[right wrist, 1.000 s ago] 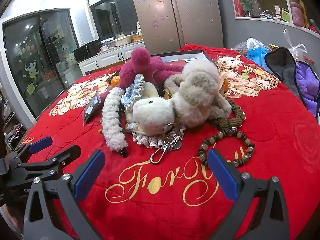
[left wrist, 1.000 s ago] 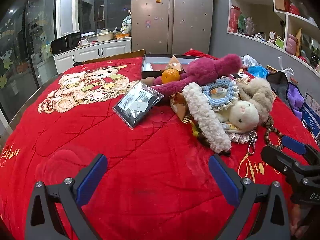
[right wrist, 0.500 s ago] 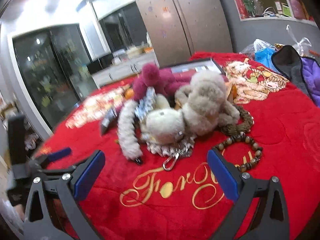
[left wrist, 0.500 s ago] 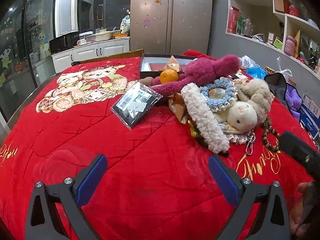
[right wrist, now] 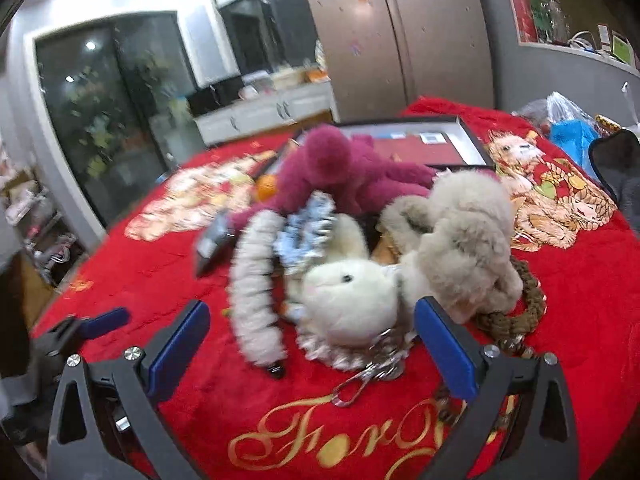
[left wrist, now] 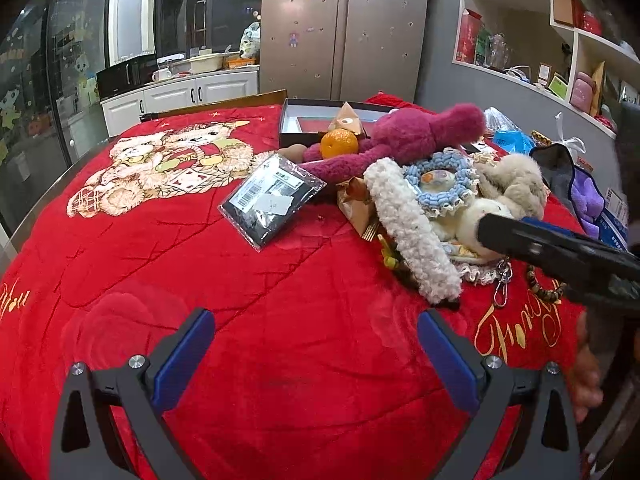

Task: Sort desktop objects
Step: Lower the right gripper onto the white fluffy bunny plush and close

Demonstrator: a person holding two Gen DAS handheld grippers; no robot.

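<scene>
A pile of objects lies on the red blanket [left wrist: 200, 280]: a magenta plush toy [left wrist: 404, 136], an orange [left wrist: 339, 143], a white fluffy band [left wrist: 408, 228], a blue crocheted ring [left wrist: 440, 178], a cream plush keychain [right wrist: 352, 300] and a beige plush [right wrist: 468, 232]. A black packet in clear plastic [left wrist: 272, 196] lies left of the pile. My left gripper [left wrist: 316, 352] is open and empty above bare blanket. My right gripper [right wrist: 312, 344] is open, close in front of the cream plush; it also shows in the left wrist view [left wrist: 560, 256].
An open black box [left wrist: 320, 118] stands behind the pile. A bead bracelet [left wrist: 548, 292] and a brown braided cord [right wrist: 520, 300] lie at the pile's right. Bags and dark and purple cloth [left wrist: 580, 188] sit at the right edge. A fridge and shelves stand behind.
My right gripper has moved forward toward the pile, and the cream plush now sits just ahead of its fingers. The left gripper has barely moved.
</scene>
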